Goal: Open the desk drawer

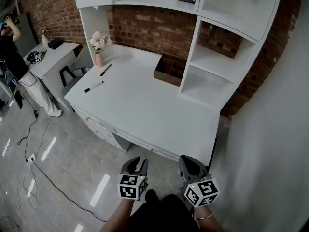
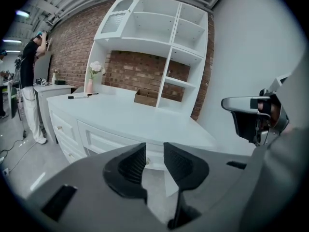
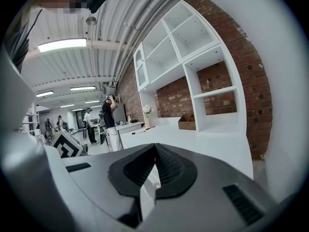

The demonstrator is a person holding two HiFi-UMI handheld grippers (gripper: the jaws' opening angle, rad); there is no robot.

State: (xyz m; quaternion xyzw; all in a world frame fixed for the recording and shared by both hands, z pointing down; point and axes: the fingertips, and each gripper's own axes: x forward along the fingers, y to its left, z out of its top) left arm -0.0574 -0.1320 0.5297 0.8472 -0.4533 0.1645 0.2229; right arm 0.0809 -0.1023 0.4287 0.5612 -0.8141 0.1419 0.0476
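My left gripper (image 1: 137, 162) hangs short of the white desk (image 1: 145, 105), jaws apart with nothing gripped. The desk drawer (image 1: 140, 141) sits shut under the desktop edge just ahead. Its small knob (image 2: 147, 161) shows through that gap in the left gripper view. My right gripper (image 1: 189, 161), alongside, has its jaws tip to tip, empty.
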